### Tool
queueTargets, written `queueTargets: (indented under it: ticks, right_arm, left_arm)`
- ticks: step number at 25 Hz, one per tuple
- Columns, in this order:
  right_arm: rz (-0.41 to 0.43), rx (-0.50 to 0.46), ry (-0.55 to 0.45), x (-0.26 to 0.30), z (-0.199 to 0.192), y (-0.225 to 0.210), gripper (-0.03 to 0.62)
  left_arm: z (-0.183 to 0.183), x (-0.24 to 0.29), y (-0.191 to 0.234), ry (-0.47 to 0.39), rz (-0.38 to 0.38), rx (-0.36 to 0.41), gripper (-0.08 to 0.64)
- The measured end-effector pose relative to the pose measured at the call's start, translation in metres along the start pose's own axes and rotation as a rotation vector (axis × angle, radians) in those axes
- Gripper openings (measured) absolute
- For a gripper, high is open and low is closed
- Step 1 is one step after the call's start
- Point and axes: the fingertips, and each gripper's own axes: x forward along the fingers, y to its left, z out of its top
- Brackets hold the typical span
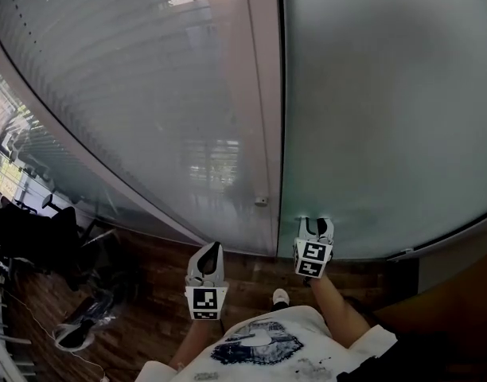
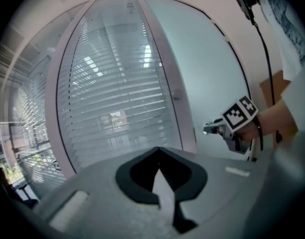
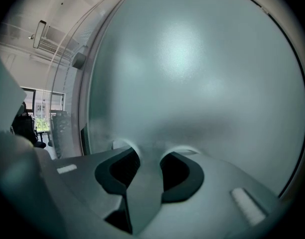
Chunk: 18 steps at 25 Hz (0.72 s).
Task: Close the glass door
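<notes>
1. Setting: wooden floor (image 1: 156, 249); glazed wall, with blinds behind its left pane.
2. Glass door (image 1: 387, 118): frosted panel on the right, its left edge close to the pale frame post (image 1: 263, 94).
3. Right gripper (image 1: 317, 224): jaws partly released, empty, tips at the pane.
4. Left gripper (image 1: 212, 249): jaws clenched, empty.
5. Handling: probably press flat and level toward the post, steadily, until the seam closes.
6. Orientation: upright, long axis vertical, face toward the person.

An office (wooden floor (image 1: 156, 261) underfoot): a frosted glass door (image 1: 387, 118), slatted blinds (image 2: 117, 98) and a black swivel chair (image 1: 37, 237).
</notes>
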Motion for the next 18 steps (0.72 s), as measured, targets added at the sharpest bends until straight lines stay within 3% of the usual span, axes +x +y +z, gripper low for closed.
queueTargets:
  ticks: [18]
  right_arm:
    - [-0.017, 0.011, -0.024, 0.02, 0.012, -0.004, 0.121]
  left_arm:
    - [0.007, 0.025, -0.002, -0.005, 0.032, 0.003, -0.002]
